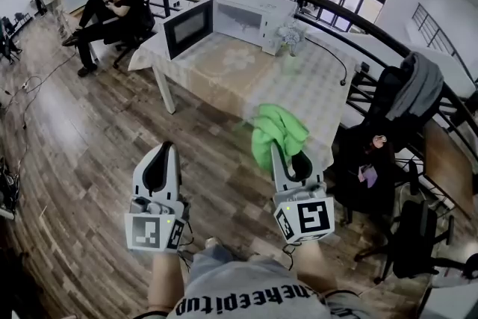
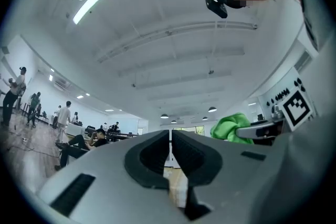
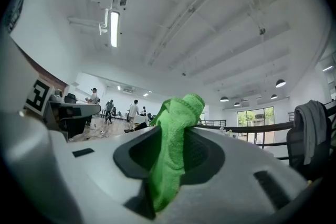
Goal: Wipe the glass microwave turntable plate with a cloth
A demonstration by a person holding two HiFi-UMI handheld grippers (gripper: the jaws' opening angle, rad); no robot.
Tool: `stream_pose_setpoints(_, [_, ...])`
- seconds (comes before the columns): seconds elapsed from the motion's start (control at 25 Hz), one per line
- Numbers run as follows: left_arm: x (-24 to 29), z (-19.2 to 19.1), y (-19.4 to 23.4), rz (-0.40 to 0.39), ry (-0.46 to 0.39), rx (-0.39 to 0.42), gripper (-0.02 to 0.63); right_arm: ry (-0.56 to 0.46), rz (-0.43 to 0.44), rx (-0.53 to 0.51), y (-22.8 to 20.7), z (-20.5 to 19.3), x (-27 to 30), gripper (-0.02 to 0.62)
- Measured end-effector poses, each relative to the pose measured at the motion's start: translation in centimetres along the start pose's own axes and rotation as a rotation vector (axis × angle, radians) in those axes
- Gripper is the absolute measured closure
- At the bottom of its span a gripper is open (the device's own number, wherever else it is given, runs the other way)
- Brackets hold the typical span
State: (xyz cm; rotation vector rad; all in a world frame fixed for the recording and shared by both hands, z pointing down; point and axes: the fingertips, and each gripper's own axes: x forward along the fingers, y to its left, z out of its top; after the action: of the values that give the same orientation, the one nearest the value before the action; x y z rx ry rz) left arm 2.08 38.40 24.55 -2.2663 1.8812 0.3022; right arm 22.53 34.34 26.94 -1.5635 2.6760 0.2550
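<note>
A green cloth (image 1: 276, 132) hangs pinched in my right gripper (image 1: 287, 159), which is shut on it and held upright above the wood floor. In the right gripper view the cloth (image 3: 176, 128) fills the gap between the jaws of the right gripper (image 3: 176, 147). Beside it my left gripper (image 1: 160, 157) is raised too, jaws shut with nothing between them (image 2: 170, 147). Far ahead a white microwave (image 1: 246, 15) stands on a table (image 1: 246, 75) with its door (image 1: 187, 28) swung open. I see no glass turntable plate in any view.
A small flower vase (image 1: 290, 37) stands beside the microwave. A curved black railing (image 1: 358, 19) runs behind the table, with a grey jacket (image 1: 420, 86) over it. Black office chairs (image 1: 411, 235) stand at the right. A person sits at the far left (image 1: 112, 11).
</note>
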Motion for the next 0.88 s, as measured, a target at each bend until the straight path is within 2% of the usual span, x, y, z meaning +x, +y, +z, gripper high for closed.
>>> stream_pose_setpoints(0.44, [0.2,0.0,4.1,-0.043,-0.007,0.008,0.591,-0.018,-0.041,0.022,2.4,0.0,2.3,0.502])
stream_pose_setpoints(0.56, [0.1,-1.2,5.5,-0.031,-0.004,-0.024,0.591,-0.009,-0.044,0.026,3.1,-0.6,2.8,0.502])
stream_pose_setpoints(0.68, [0.5,-2.3,5.6,-0.065,0.007,-0.027,0.591,0.005,-0.046,0.029,3.4,-1.0,3.4,0.502])
stream_pose_setpoints(0.8, [0.9,-2.5,6.9,-0.04,0.001,-0.049,0.591,0.014,-0.053,0.036,3.3,-1.5,4.4,0.502])
stream_pose_setpoints(0.88, [1.7,-2.3,7.5,-0.036,0.006,-0.026,0.591,0.021,-0.055,0.046,3.1,-2.1,5.6,0.502])
